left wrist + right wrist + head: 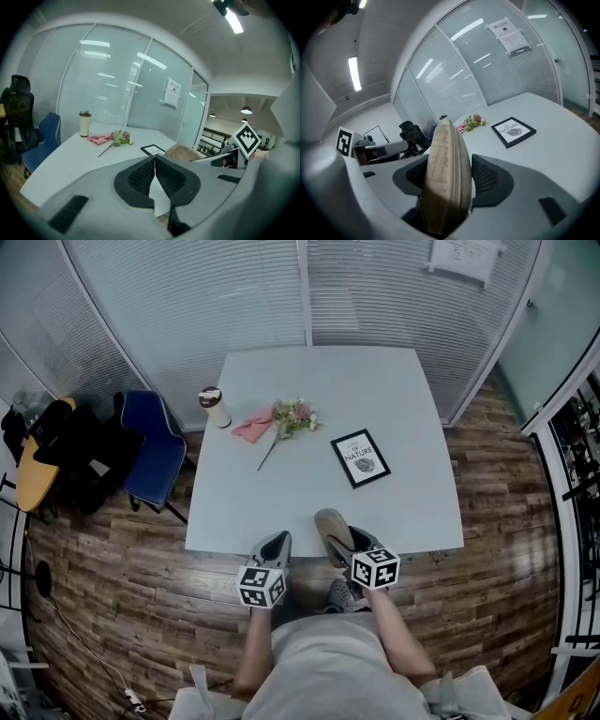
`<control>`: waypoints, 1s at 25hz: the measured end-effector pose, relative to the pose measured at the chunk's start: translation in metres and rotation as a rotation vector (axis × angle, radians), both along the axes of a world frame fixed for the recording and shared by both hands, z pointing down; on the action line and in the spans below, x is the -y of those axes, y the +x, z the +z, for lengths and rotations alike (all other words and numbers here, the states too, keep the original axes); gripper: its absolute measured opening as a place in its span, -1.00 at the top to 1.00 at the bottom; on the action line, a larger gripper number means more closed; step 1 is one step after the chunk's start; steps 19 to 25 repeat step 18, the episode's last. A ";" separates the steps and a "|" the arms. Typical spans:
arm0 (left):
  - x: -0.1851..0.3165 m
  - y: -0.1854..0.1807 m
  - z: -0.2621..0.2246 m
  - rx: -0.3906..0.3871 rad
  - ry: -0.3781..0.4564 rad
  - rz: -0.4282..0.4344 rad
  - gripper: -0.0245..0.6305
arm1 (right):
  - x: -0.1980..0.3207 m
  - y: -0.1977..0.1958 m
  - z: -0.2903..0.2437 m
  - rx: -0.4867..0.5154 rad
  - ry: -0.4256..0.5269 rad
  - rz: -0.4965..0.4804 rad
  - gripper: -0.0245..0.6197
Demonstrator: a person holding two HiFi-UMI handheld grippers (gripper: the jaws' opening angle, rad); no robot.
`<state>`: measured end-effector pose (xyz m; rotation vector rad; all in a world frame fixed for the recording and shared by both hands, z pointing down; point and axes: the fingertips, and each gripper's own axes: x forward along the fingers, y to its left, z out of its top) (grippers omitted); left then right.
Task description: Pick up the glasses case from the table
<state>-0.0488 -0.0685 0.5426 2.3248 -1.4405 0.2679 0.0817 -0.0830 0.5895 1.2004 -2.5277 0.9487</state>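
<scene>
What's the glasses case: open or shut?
Shut: the glasses case has its halves meeting along a closed seam, standing on edge, gripped in the right claw.

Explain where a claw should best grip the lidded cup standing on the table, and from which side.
Probably the cup by its pale body, below the dark lid, coming in level from the near side. It stands upright, tall and round, so a side pinch fits across it; the pink cloth lies close on its right in the head view.
</scene>
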 end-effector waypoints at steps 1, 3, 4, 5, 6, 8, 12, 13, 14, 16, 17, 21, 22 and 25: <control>0.000 -0.001 0.000 0.000 -0.001 -0.002 0.89 | 0.000 -0.001 0.000 0.002 0.001 -0.002 0.13; 0.000 -0.003 0.000 0.001 -0.001 -0.004 0.89 | 0.000 -0.003 -0.001 0.004 0.005 -0.004 0.13; 0.000 -0.004 0.000 0.001 -0.001 -0.005 0.89 | 0.001 -0.004 -0.002 0.004 0.007 -0.005 0.13; 0.000 -0.005 -0.001 -0.001 -0.001 -0.008 0.89 | 0.001 -0.005 -0.004 0.005 0.009 -0.006 0.13; 0.000 -0.006 -0.002 -0.005 -0.001 -0.012 0.89 | 0.001 -0.006 -0.005 0.005 0.010 -0.008 0.13; 0.000 -0.007 -0.005 -0.010 0.001 -0.018 0.89 | 0.001 -0.010 -0.009 0.006 0.015 -0.012 0.13; -0.002 -0.007 -0.004 -0.006 -0.002 -0.016 0.89 | 0.002 -0.015 -0.007 0.004 0.019 -0.028 0.13; -0.002 -0.007 -0.002 -0.006 -0.005 -0.019 0.89 | 0.001 -0.016 -0.006 0.002 0.018 -0.036 0.13; -0.002 -0.008 0.000 -0.007 -0.008 -0.024 0.89 | 0.001 -0.017 -0.005 0.001 0.019 -0.042 0.13; -0.002 -0.009 0.003 -0.011 -0.009 -0.035 0.89 | 0.003 -0.016 -0.004 0.002 0.022 -0.049 0.13; -0.001 -0.010 0.004 -0.012 -0.008 -0.040 0.89 | 0.005 -0.016 -0.004 0.003 0.023 -0.049 0.13; 0.000 -0.010 0.005 -0.014 -0.008 -0.044 0.89 | 0.007 -0.015 -0.004 0.004 0.025 -0.049 0.13; 0.000 -0.010 0.005 -0.014 -0.008 -0.044 0.89 | 0.007 -0.015 -0.004 0.004 0.025 -0.049 0.13; 0.000 -0.010 0.005 -0.014 -0.008 -0.044 0.89 | 0.007 -0.015 -0.004 0.004 0.025 -0.049 0.13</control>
